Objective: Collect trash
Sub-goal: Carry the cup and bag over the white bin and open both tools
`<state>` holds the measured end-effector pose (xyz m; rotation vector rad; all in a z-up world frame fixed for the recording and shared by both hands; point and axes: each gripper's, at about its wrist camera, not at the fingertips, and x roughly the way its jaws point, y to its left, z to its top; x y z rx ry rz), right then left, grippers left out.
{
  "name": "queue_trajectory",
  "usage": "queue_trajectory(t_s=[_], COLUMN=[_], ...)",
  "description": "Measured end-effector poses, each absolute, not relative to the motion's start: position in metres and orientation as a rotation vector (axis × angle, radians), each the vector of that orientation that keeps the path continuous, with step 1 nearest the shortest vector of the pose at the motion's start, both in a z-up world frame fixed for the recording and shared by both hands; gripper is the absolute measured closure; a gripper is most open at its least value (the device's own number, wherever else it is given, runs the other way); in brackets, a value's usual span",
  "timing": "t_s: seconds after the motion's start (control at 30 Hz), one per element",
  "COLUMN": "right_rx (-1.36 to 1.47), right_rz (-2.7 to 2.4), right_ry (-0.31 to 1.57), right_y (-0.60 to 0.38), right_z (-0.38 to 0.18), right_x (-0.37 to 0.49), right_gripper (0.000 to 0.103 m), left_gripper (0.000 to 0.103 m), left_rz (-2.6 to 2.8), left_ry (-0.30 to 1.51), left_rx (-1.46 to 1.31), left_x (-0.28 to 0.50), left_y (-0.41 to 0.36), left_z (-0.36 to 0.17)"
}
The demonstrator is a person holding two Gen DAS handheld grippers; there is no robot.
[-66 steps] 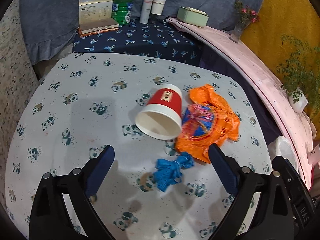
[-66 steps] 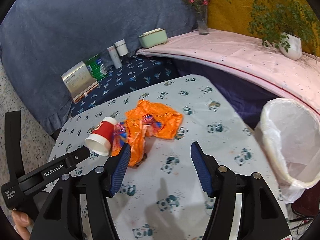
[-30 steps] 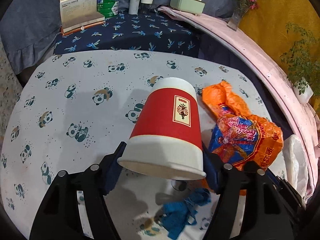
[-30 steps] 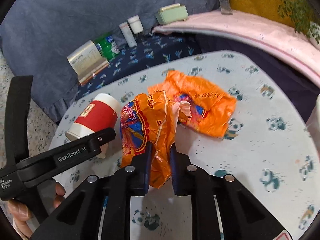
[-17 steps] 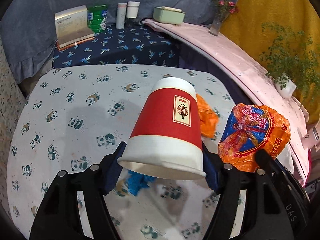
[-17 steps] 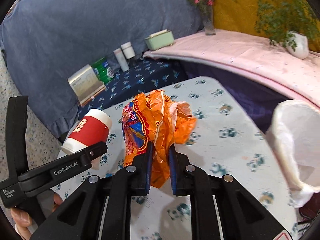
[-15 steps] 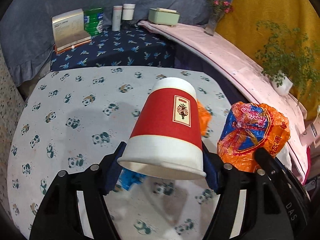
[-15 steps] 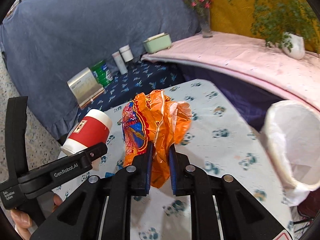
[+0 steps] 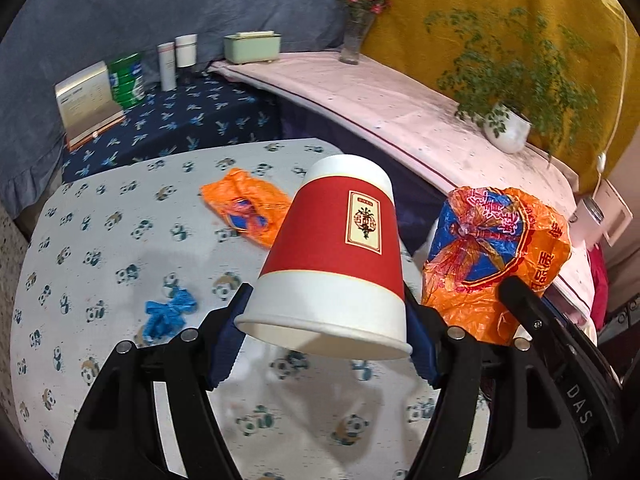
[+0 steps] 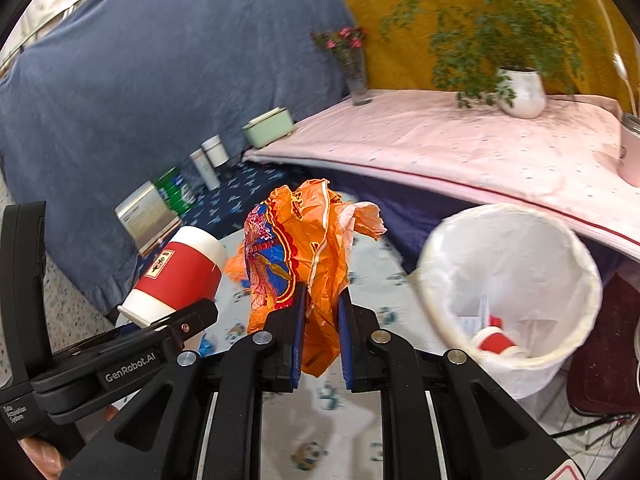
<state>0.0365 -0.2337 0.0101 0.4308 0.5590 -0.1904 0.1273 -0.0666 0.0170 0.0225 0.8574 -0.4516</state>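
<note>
Panda tablecloth; crumpled orange wrapper

1. The cup in my left tongs is red with a white base and rim.
2. The wrapper in my right tongs is orange, printed blue and red.
3. Below them, the bench cloth is white with pandas.

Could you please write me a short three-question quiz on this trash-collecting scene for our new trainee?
1. True or false: the left claw grips the red-and-white paper cup.
2. What does the right claw hold? A) crumpled orange plastic bag B) blue scrap C) nothing
3. Fill in: a second orange bag lies on the ____-print tablecloth.

Key: 1 true. 2 A. 3 panda. The white-lined trash bin stands beside the table.
</note>
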Motion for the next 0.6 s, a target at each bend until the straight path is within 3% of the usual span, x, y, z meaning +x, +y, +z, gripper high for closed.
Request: queue_trajectory(t_s=[0.6], right_rx=[0.512], right_rz=[-0.363], right_ry=[0.529], right_y=[-0.338], right_z=[-0.008], right_x=[-0.024], right_gripper=[0.089], left_gripper=[0.036], left_rz=[-0.604], left_ry=[0.880], left_rx=[0.135], left_x=[0.094], left_y=[-0.185], left_z=[0.003])
